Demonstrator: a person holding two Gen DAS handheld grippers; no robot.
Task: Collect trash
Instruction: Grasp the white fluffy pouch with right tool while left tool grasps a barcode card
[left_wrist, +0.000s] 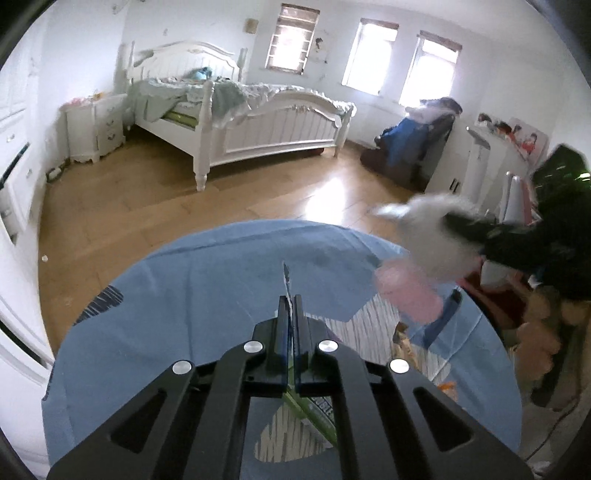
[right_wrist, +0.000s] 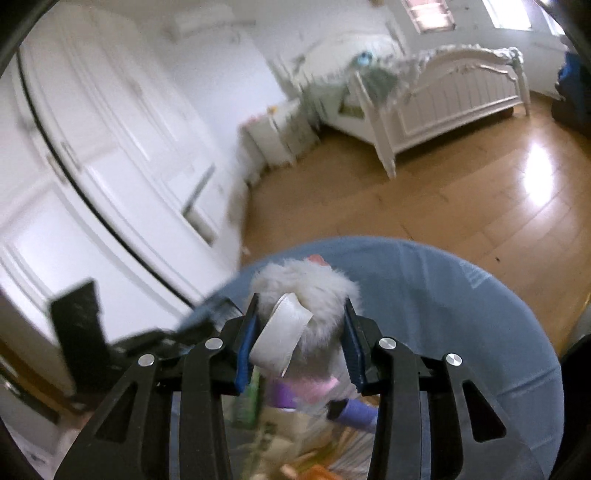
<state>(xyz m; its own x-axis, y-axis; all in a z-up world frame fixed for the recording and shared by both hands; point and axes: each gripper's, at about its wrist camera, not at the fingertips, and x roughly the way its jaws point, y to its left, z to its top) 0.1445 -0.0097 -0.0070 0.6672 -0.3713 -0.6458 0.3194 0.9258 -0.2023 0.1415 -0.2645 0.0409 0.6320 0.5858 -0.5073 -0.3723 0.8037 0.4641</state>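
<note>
1. Trash is being gathered into a blue bag (left_wrist: 207, 295), held open below both tools; its rim fills the lower half of each wrist view. A wooden floor (left_wrist: 147, 206) and a white bed (left_wrist: 258, 122) are seen behind it.
2. Inside the bag, scraps are visible: a green wrapper (right_wrist: 249, 402), a purple piece (right_wrist: 354, 411) and striped paper (left_wrist: 376, 325). Much of it is blurred.
3. A fluffy white item (right_wrist: 306, 295) with a white strap and a pink part is seen over the bag's mouth, between the jaws of the right gripper (right_wrist: 300, 332). Fur is touched by both pads, so it is judged grasped, though only loosely.
4. The left gripper (left_wrist: 291, 314) is clenched on a thin flat edge, apparently the bag's rim or a wrapper; which one cannot be told.
5. Risks, as judged:
   - The soft fur could slip from the right pads before it is over the opening and land on the floor.
   - The dangling strap could catch on a finger at release.
   - A weak left pinch could let the rim sag and close the mouth.
</note>
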